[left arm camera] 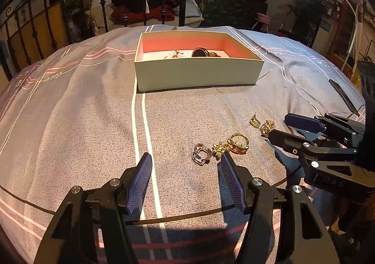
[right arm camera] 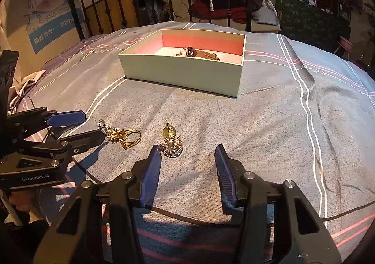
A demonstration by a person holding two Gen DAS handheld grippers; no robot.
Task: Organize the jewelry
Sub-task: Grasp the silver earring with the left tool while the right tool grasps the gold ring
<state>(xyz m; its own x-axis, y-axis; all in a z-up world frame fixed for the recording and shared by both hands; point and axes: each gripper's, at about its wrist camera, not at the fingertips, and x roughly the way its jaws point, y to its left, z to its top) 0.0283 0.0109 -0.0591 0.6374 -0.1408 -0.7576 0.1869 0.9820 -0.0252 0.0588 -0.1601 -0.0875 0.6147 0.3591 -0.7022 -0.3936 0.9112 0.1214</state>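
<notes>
Currently both grippers are held low over the bedspread (left arm camera: 93, 123), staged for pickup. Left gripper (left arm camera: 185, 167): fingers apart, nothing between them; silver ring (left arm camera: 201, 154) and gold ring (left arm camera: 238, 143) lie just ahead. Right gripper (right arm camera: 188, 159): fingers apart, nothing clamped; 2 earrings (right arm camera: 172, 140) sit beside its left fingertip. Box (right arm camera: 182, 74) stands well beyond, open for drop-off. Its contents are partly hidden by the wall; a watch (right arm camera: 201, 52) is made out.
</notes>
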